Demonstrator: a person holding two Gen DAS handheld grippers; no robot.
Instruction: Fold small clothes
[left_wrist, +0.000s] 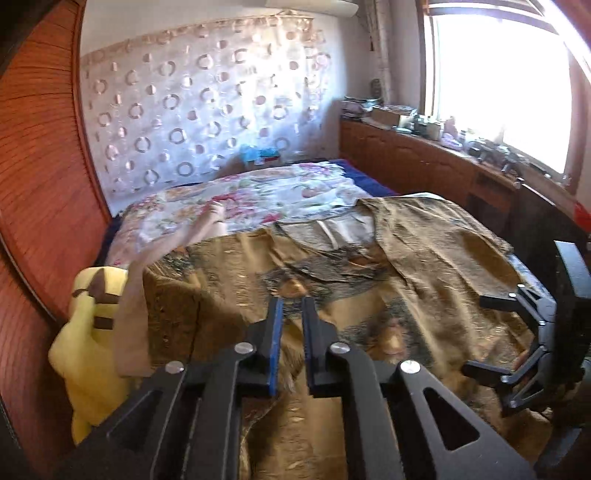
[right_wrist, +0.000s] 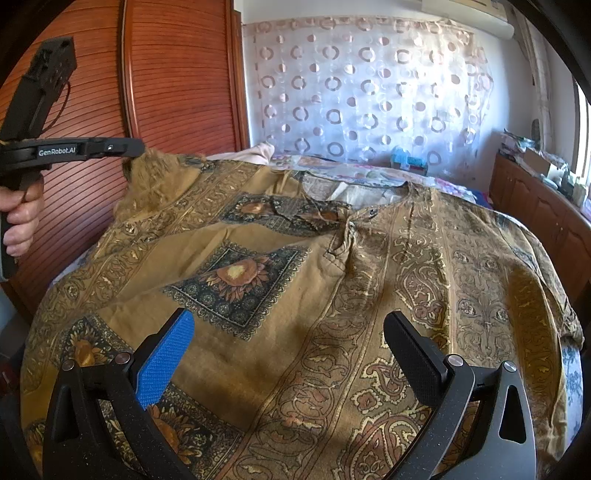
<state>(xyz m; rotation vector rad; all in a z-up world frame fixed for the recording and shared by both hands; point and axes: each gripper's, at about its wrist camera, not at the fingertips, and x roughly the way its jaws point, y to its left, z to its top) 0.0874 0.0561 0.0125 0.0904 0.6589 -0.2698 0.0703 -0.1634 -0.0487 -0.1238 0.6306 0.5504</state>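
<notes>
A mustard-brown patterned shirt with dark sunflower squares and paisley bands lies spread on the bed, collar toward the far side. It also shows in the left wrist view. My left gripper is nearly shut on a fold of the shirt's left edge; in the right wrist view it holds that corner lifted. My right gripper is wide open and empty, just above the shirt's near hem. In the left wrist view it hovers open at the right.
A floral bedsheet covers the far half of the bed. A yellow plush and a beige cloth sit at the bed's left edge. A red-brown wardrobe stands left, a cluttered wooden cabinet right under the window.
</notes>
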